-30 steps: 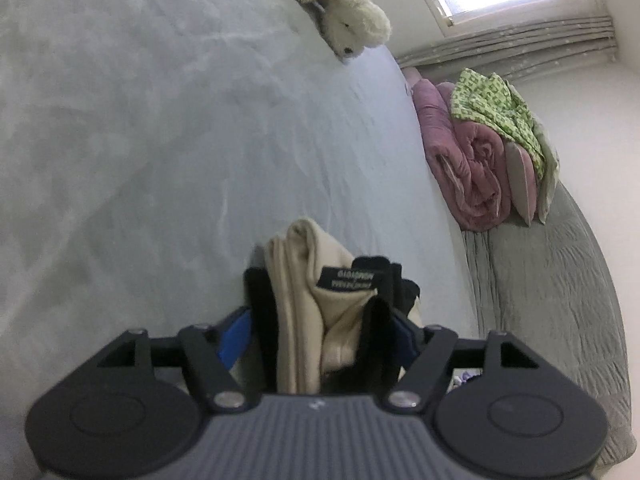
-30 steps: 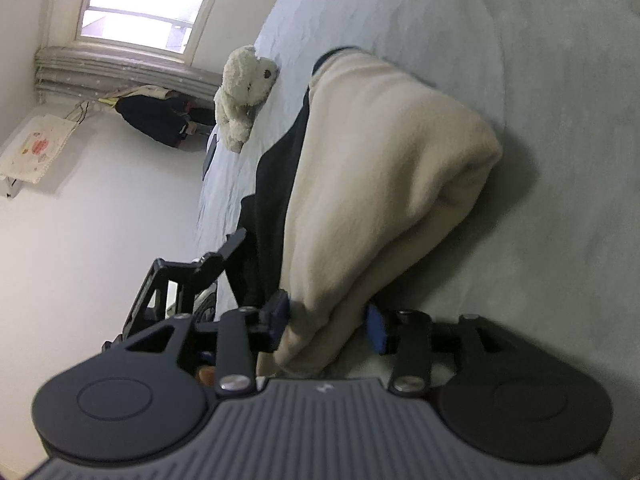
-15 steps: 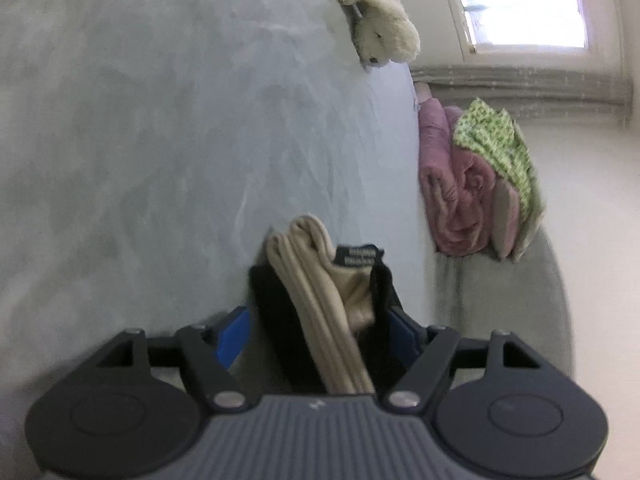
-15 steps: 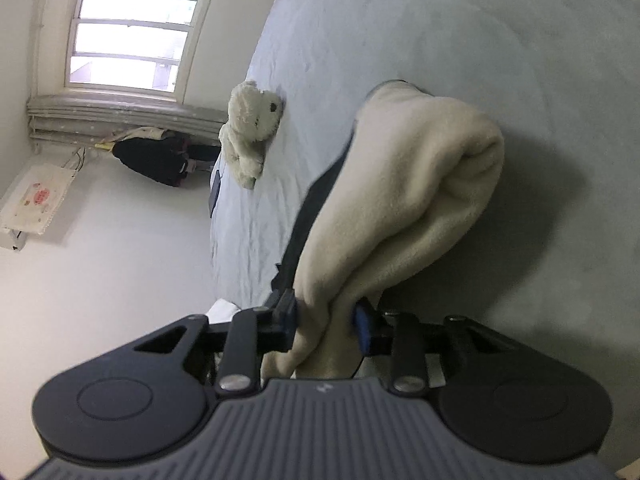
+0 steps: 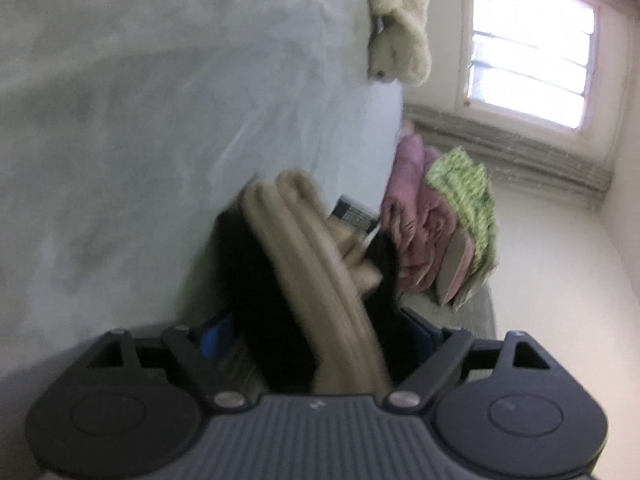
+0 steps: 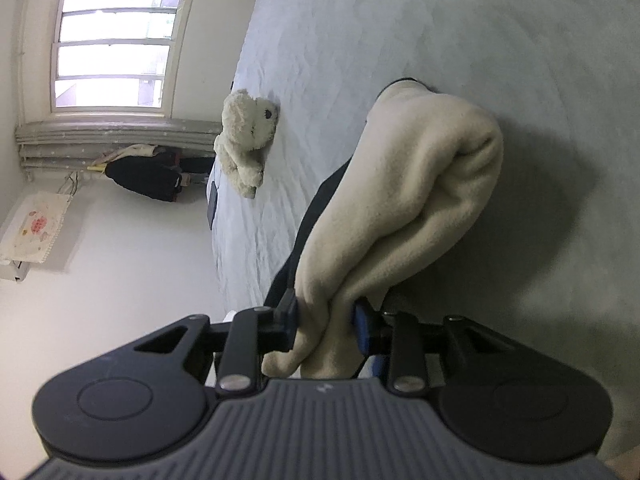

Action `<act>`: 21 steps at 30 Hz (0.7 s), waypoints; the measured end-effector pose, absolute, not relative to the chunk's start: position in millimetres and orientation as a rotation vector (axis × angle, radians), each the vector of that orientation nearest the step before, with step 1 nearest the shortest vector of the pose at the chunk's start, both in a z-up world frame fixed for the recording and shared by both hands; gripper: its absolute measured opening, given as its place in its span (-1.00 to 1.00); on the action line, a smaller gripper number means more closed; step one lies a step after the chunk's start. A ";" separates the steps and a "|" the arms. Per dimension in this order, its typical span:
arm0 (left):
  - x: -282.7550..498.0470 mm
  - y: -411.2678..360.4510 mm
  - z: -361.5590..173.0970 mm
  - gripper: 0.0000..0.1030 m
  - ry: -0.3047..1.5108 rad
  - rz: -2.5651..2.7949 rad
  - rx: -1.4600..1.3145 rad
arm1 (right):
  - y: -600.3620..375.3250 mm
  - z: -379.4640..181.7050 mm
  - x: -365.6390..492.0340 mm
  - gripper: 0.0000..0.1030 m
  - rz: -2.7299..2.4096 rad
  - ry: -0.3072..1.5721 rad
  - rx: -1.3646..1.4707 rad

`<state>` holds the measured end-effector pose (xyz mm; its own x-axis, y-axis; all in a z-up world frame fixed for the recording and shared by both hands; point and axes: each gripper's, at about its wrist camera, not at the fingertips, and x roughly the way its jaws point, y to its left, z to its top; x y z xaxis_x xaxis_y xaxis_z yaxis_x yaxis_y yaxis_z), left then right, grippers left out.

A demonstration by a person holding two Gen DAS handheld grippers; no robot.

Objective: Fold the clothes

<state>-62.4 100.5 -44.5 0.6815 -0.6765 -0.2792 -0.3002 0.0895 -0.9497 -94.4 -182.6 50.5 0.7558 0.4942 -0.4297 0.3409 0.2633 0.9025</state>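
Both my grippers are on the same folded garment, a cream fleece with a black outer face, lifted just off the grey bedsheet, its far end hanging close to the sheet

Right gripper: fingers pinched narrow on a bunched cream edge, pads pressing the fleece from both sides. I judge this corner is held tight so the fold keeps its shape while the bundle is carried or set down. The bulk droops forward from the pinch and throws a shadow on the sheet

Left gripper: jaws wide and opening, the thick stack of cream and black layers between them. View is blurred, so I cannot tell whether the blue pads still press the cloth; a gap seems to show at the left pad. My guess is I am letting this end go so the fold can settle on the bed

Around: cream teddy bear lies on the sheet further up, well apart from the garment. Beside the bed, in the left view, rolled pink bedding with a green patterned cloth on top. Window beyond, a dark bag under the sill in the right view

Nothing lies on the open sheet directly ahead; the bear is the only thing on the bed to steer clear of
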 end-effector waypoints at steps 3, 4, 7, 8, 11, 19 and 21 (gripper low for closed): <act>-54.8 101.5 -45.4 0.52 0.823 -0.336 -1.482 | -183.5 45.1 -96.8 -0.38 0.122 0.775 1.337; -53.2 101.3 -44.7 0.45 0.818 -0.339 -1.461 | -184.7 43.1 -97.9 -0.38 0.125 0.778 1.340; -50.1 102.8 -42.0 0.11 0.820 -0.336 -1.395 | -188.3 38.4 -101.8 -0.38 0.139 0.785 1.341; -49.2 104.0 -41.8 0.01 0.821 -0.335 -1.381 | -189.0 37.2 -103.0 -0.38 0.142 0.788 1.338; -46.7 109.3 -39.3 -0.08 0.827 -0.337 -1.345 | -189.7 31.8 -106.5 -0.38 0.158 0.794 1.337; -38.8 105.4 -29.4 -0.11 0.840 -0.369 -1.115 | -182.0 13.8 -119.0 -0.39 0.196 0.803 1.219; -36.3 104.3 -28.0 -0.11 0.841 -0.378 -1.063 | -181.9 9.2 -120.6 -0.39 0.207 0.801 1.213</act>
